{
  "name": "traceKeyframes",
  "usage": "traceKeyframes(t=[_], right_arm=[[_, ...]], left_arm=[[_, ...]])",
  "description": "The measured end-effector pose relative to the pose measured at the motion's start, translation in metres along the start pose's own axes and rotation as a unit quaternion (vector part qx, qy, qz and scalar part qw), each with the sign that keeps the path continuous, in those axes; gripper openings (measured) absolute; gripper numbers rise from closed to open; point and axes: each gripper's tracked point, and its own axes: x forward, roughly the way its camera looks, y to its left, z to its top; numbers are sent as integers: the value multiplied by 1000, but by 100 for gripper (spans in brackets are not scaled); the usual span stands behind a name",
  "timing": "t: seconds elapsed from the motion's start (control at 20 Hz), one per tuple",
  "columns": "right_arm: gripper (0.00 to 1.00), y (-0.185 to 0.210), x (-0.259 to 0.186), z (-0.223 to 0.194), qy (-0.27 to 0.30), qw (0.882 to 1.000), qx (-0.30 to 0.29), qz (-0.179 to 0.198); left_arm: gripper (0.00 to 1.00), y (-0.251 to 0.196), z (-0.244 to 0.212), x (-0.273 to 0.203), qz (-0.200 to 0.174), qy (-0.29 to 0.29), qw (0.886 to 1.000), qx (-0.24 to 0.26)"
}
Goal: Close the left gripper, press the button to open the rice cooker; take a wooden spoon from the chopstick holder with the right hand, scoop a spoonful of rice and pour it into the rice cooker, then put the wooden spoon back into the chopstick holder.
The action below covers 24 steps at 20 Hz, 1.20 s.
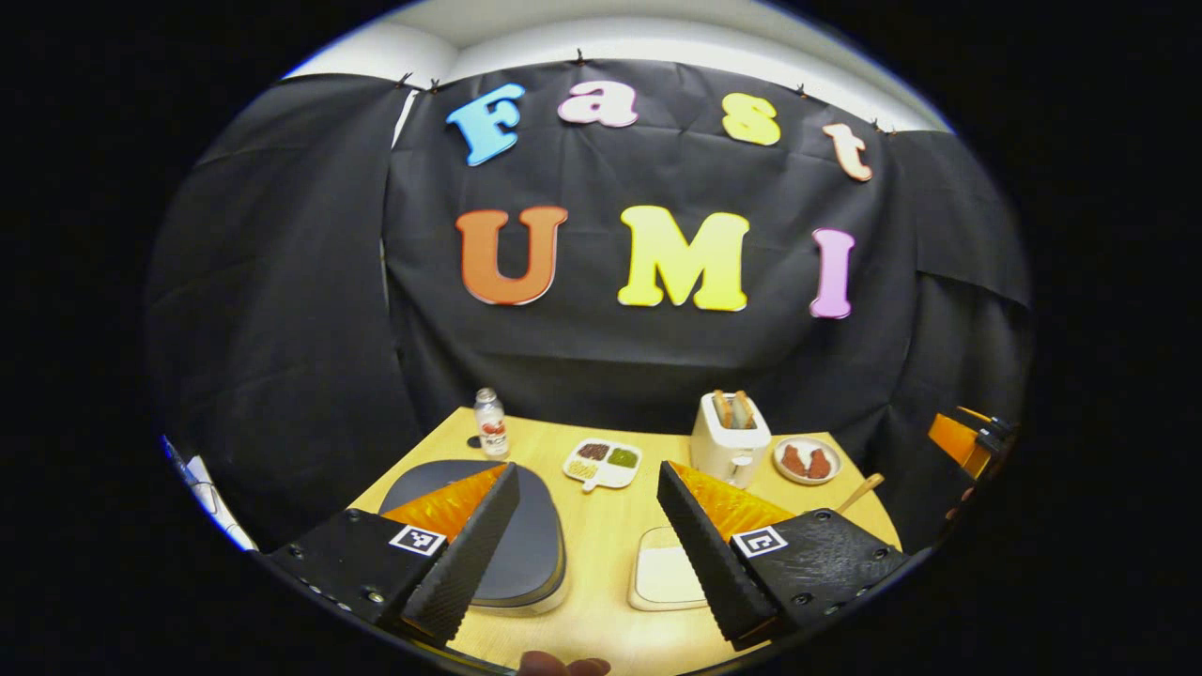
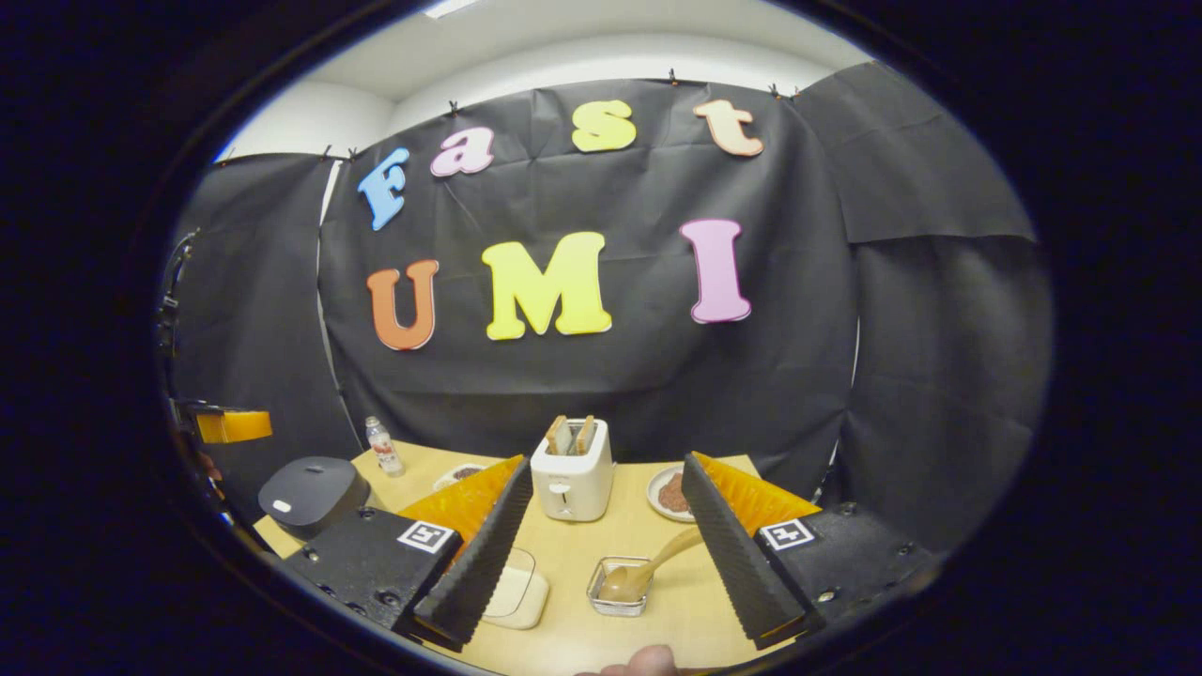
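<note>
The rice cooker [image 1: 512,549] is dark with a flat lid, which is down; it sits on the wooden table [image 1: 601,526] under my left finger. My left gripper [image 1: 587,467] hangs open above the table with nothing between its fingers. A pale square container of rice [image 1: 665,575] lies just right of the cooker. In the right gripper view the wooden spoon [image 2: 657,561] leans with its bowl in a small clear holder [image 2: 615,587]. My right gripper [image 2: 607,460] is open above and short of it. The cooker [image 2: 310,493] stands far left there, the rice container [image 2: 518,593] beside my left finger.
At the back stand a white toaster [image 1: 731,437] with bread, a plate of reddish food [image 1: 806,460], a divided dish [image 1: 603,463] and a small bottle [image 1: 490,422]. Black cloth walls close the booth. A fingertip [image 1: 563,666] shows at the bottom edge.
</note>
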Motion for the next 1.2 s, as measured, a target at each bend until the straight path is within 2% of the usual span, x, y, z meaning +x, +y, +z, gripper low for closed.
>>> traceKeyframes(t=[0.3, 0.4, 0.45, 0.65, 0.9, 1.2], right_arm=[[100, 21, -92, 20, -51, 998, -3, -29], [100, 31, -125, 22, -58, 998, -4, -30], [100, 35, -140, 25, -63, 998, -5, -31], [99, 55, -191, 31, -81, 996, -9, -33], [100, 79, -225, 27, -87, 996, -4, -23], [100, 95, -232, 12, -76, 997, -1, -18]], left_arm=[[95, -38, 12, -82, -58, -67, 996, -15], [97, -35, 14, -112, -61, -89, 994, -3], [94, -35, 15, -127, -62, -98, 993, 3], [95, -35, 8, -173, -65, -119, 991, 14], [94, -29, 8, -207, -62, -142, 988, 11], [95, -20, 9, -225, -40, -167, 985, 30]])
